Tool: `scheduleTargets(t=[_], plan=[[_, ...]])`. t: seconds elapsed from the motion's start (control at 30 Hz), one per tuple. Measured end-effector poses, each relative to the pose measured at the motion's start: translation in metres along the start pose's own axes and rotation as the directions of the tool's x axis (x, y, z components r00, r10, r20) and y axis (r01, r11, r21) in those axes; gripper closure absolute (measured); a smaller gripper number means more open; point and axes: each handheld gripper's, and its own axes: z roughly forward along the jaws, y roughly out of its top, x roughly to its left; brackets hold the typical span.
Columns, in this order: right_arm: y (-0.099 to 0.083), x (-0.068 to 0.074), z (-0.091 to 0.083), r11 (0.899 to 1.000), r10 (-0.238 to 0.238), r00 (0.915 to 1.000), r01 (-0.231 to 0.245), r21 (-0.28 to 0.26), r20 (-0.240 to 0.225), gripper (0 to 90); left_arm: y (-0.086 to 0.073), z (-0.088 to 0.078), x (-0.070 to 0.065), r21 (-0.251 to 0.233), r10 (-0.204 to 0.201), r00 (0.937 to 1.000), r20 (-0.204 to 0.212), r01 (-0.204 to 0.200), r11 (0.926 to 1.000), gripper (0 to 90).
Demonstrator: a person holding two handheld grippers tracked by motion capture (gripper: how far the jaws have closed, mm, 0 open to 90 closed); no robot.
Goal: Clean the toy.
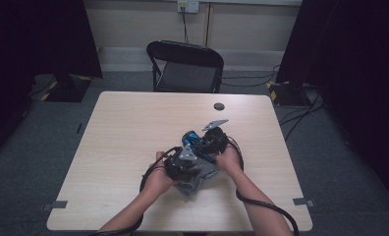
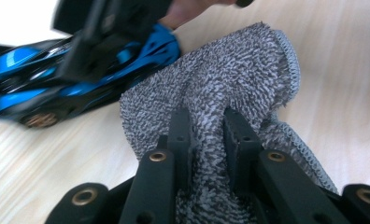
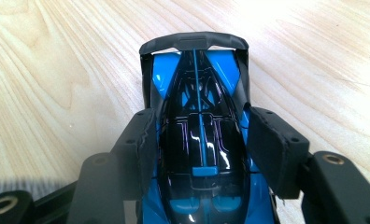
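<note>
A blue and black toy car (image 3: 199, 84) stands on the pale wooden table (image 1: 133, 123). My right gripper (image 3: 202, 119) is shut on it, one jaw on each side of its body, the rear wing pointing away. In the high view the car (image 1: 191, 139) sits just left of the right gripper (image 1: 205, 142). My left gripper (image 2: 207, 119) is shut on a bunched fold of a grey terry cloth (image 2: 230, 74). The cloth lies right beside the car (image 2: 29, 88), its edge at the car's side. In the high view the cloth (image 1: 200, 178) hangs under the left gripper (image 1: 187, 164).
A black folding chair (image 1: 185, 66) stands behind the table's far edge. A small dark round disc (image 1: 219, 106) lies on the table beyond the grippers. Cables trail from both grippers over the near table edge.
</note>
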Motion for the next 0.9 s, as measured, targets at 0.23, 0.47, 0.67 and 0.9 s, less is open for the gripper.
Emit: scheduleTargets(t=[0.23, 0.47, 0.67, 0.9], plan=[[0.000, 0.000, 0.000, 1.000, -0.001, 1.0000, 0.001, -0.002, -0.003, 43.6, 0.008, 0.019, -0.013, 0.006, 0.037, 0.9983, 0.044, -0.037, 0.9993, 74.9], [-0.001, 0.000, 0.000, 1.000, 0.001, 1.0000, -0.001, -0.009, -0.001, 43.6, 0.009, 0.037, -0.011, 0.012, 0.039, 0.9983, 0.043, -0.040, 0.9991, 74.6], [-0.002, -0.001, 0.000, 1.000, 0.001, 1.0000, -0.001, -0.010, -0.002, 43.6, 0.007, 0.041, -0.004, 0.015, 0.017, 0.9989, 0.044, -0.018, 0.9997, 74.2], [-0.002, 0.000, -0.001, 1.000, 0.001, 1.0000, -0.001, -0.011, 0.000, 43.6, 0.004, 0.037, 0.001, 0.024, 0.020, 0.9995, 0.026, -0.020, 0.9995, 74.3]])
